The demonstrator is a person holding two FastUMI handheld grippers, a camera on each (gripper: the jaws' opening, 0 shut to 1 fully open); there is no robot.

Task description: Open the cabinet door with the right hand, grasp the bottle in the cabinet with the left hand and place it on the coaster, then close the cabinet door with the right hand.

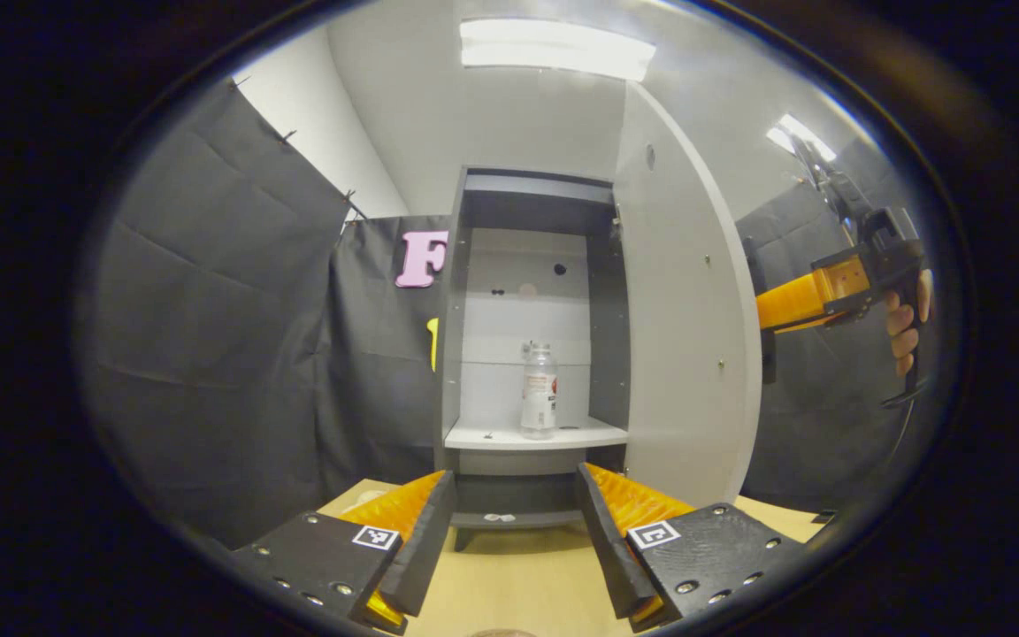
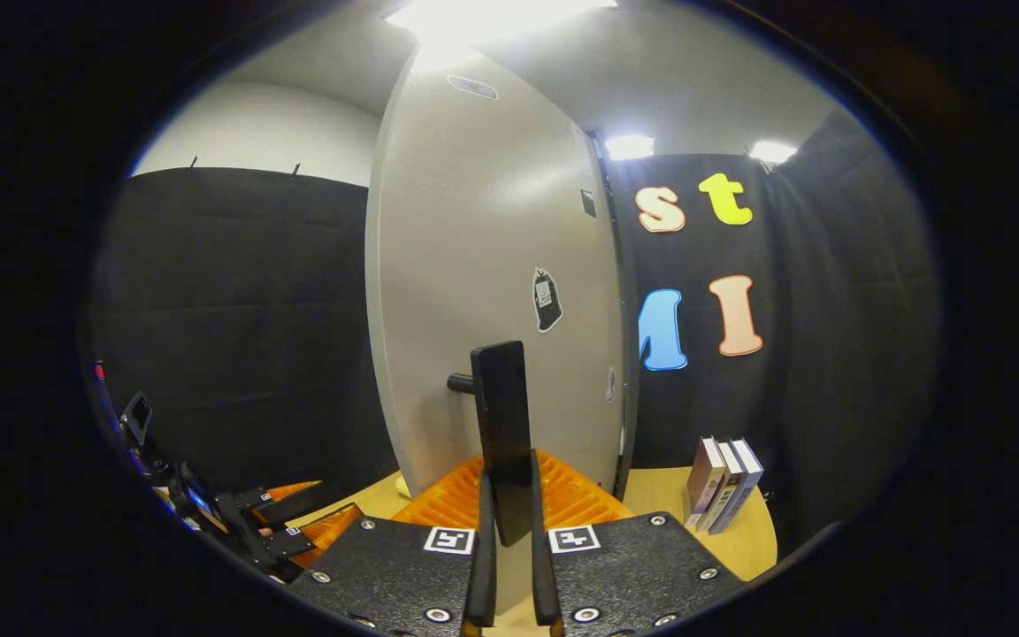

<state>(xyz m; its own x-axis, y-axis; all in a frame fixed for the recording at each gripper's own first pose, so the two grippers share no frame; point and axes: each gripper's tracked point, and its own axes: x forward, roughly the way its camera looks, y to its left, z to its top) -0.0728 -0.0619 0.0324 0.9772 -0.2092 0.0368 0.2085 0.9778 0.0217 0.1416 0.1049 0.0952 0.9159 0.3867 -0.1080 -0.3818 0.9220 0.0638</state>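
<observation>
Right gripper (image 2: 509, 522) clenched on door handle (image 2: 502, 425); left gripper (image 1: 514, 522) released; bottle (image 1: 539, 391) seemingly upright on shelf (image 1: 492, 435).

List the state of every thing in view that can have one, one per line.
Cabinet door: swung open.
Door handle: clamped between the right gripper's fingers.
Bottle: upright on the cabinet shelf, capped, ungrasped.
Left gripper: open, empty, facing the bottle.
Right gripper: shut on the handle.
Books: standing, closed, on the table.
</observation>
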